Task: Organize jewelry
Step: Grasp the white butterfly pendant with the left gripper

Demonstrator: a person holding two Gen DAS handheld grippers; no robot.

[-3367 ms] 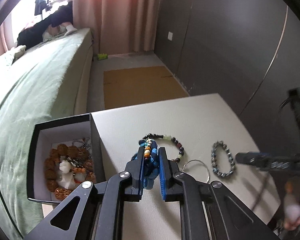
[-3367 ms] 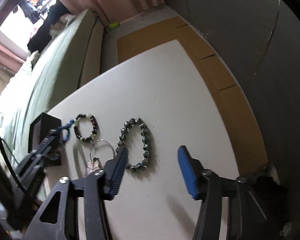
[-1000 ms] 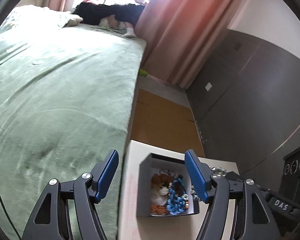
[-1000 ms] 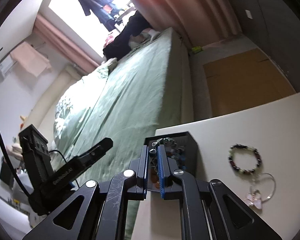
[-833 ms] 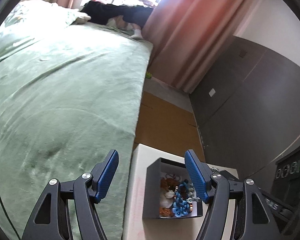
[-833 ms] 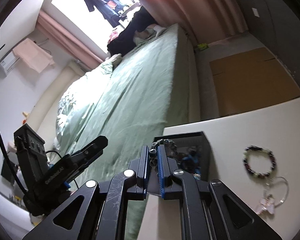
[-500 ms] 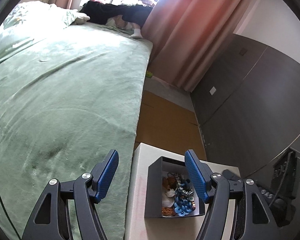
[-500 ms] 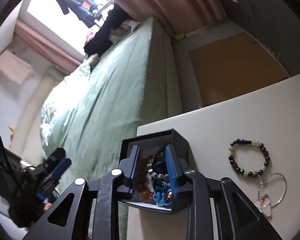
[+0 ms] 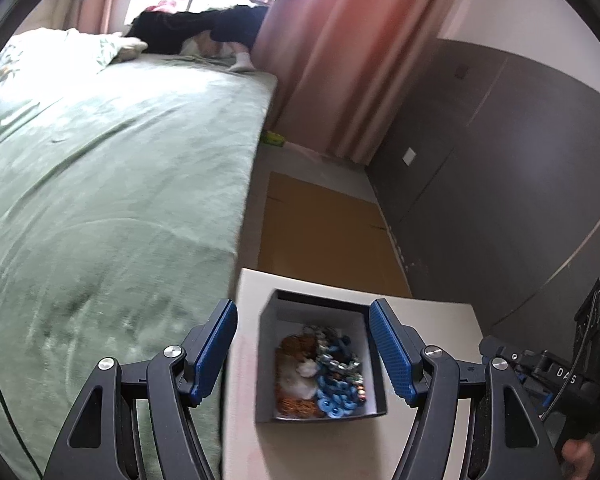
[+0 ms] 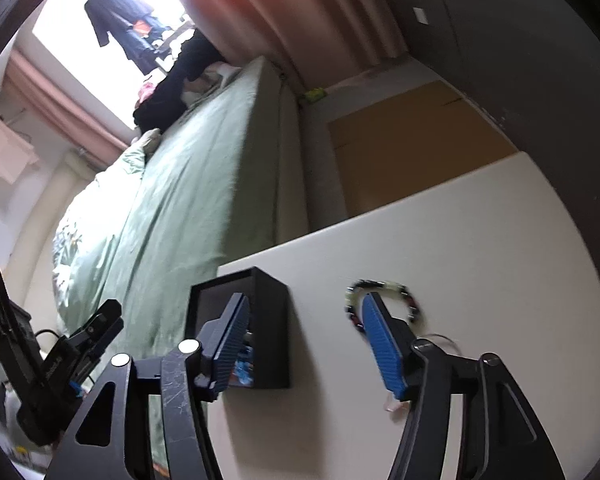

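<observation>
A dark jewelry box (image 9: 268, 364) stands on the white table (image 9: 308, 448) near its left edge. It holds a heap of bracelets (image 9: 324, 376): brown beads, blue beads and a metallic grey one. My left gripper (image 9: 302, 350) is open and empty above the box. My right gripper (image 10: 304, 344) is open and empty, just right of the box (image 10: 274, 328). A dark and pale bead bracelet (image 10: 380, 286) lies on the table (image 10: 480, 240) behind the right finger. A thin hoop piece (image 10: 444, 338) is partly hidden by that finger.
A bed with a green cover (image 9: 100, 184) runs along the table's left side. Brown cardboard (image 9: 324, 232) lies on the floor beyond the table. A dark grey wall (image 9: 500, 160) stands to the right. The other gripper shows at each view's edge.
My right gripper has opened and let the metallic grey bracelet fall into the box, then swung right over the table. The left gripper stayed open above the box.
</observation>
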